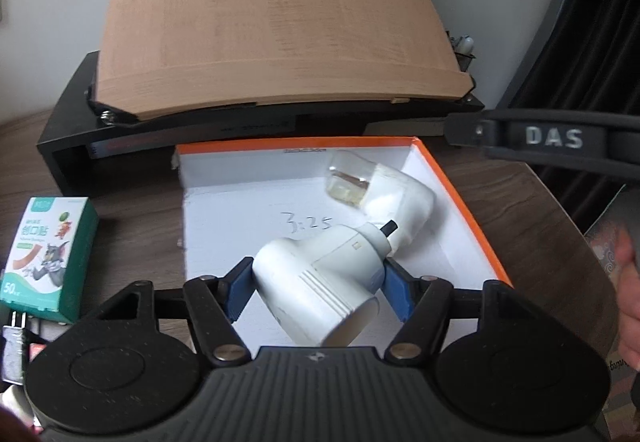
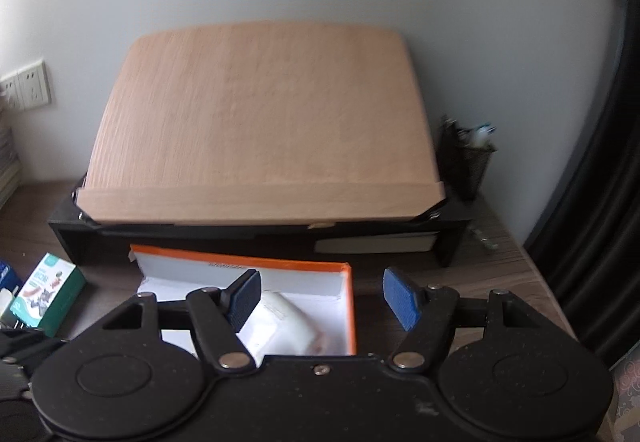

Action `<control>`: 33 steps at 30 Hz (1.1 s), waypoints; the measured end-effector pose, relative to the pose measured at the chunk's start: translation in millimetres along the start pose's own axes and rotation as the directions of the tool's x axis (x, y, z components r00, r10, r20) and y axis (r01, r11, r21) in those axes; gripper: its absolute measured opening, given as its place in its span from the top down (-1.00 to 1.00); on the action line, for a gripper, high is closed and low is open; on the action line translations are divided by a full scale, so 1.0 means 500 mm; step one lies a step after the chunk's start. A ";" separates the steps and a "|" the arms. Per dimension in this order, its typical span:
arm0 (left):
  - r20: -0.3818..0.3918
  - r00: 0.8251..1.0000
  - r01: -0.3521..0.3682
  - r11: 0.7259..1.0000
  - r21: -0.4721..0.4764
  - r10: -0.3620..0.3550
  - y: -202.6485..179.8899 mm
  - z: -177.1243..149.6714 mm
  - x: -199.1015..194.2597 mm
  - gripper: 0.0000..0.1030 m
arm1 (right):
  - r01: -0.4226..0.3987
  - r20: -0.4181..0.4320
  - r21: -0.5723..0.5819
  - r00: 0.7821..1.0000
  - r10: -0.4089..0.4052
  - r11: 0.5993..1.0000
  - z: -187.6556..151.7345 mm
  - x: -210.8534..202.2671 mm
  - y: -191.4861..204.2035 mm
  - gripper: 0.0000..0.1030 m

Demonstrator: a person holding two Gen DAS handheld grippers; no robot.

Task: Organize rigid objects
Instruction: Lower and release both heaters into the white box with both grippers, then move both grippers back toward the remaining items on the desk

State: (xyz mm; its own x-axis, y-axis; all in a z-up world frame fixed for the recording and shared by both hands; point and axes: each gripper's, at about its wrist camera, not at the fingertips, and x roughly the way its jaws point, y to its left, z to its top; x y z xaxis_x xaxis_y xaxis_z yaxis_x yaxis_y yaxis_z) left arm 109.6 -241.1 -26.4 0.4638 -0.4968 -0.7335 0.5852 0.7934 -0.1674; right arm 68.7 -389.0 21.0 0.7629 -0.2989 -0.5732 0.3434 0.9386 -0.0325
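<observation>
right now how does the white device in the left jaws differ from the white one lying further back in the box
The held white device sits clamped between the left gripper pads, raised over the box; the back white device lies loose near the orange-rimmed box far corner.
The held white device shows a ribbed body and a dark tip; the back white device carries a clear bottle.
Both are white plastic and tilted.
</observation>
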 end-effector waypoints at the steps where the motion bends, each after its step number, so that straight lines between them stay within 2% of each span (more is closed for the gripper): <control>1: -0.001 1.000 0.014 1.000 0.002 -0.014 -0.007 0.002 0.003 -0.32 | 0.008 0.003 0.010 1.000 -0.008 1.000 -0.002 -0.011 -0.007 -0.58; 4: -0.007 0.998 0.060 0.998 0.010 -0.059 -0.028 0.003 0.004 -0.42 | 0.017 -0.004 0.031 1.000 -0.017 0.999 -0.013 -0.035 -0.021 -0.58; 5: -0.002 0.998 0.067 0.998 0.014 -0.067 -0.036 0.001 0.000 -0.64 | 0.025 -0.006 0.033 1.000 -0.024 0.999 -0.019 -0.042 -0.024 -0.59; 6: 0.006 0.998 0.062 0.998 0.018 -0.062 -0.042 -0.002 -0.006 -0.75 | 0.033 -0.004 0.032 0.999 -0.033 0.999 -0.025 -0.050 -0.027 -0.59; 9: 0.008 0.999 0.046 0.999 0.018 -0.046 -0.052 -0.011 -0.023 -0.75 | 0.046 0.002 0.051 0.999 -0.046 0.998 -0.042 -0.072 -0.037 -0.60; 15: -0.009 0.999 -0.040 0.999 -0.032 0.040 -0.036 -0.030 -0.067 -0.76 | 0.025 -0.016 0.073 1.000 -0.024 0.997 -0.074 -0.106 -0.036 -0.61; 19: -0.007 0.993 -0.117 0.991 -0.059 0.117 -0.018 -0.046 -0.107 -0.82 | -0.009 -0.015 0.083 1.000 0.010 0.996 -0.094 -0.129 -0.018 -0.63; 22: -0.009 0.989 -0.147 0.985 -0.089 0.147 -0.002 -0.056 -0.131 -0.86 | -0.040 -0.015 0.095 0.999 0.042 0.995 -0.107 -0.140 -0.001 -0.67; 33: -0.002 0.966 -0.253 0.948 -0.194 0.258 0.065 -0.106 -0.211 -0.87 | -0.164 -0.043 0.027 0.985 0.165 0.986 -0.137 -0.159 0.097 -0.68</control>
State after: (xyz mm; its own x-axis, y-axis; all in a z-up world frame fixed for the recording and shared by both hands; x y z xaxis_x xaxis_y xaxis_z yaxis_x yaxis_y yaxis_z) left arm 44.3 -144.5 10.5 0.5978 -0.2752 -0.7529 0.3086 0.9459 -0.1007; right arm -12.9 -307.7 9.1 0.7852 -0.1319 -0.6051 0.2280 0.9700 0.0845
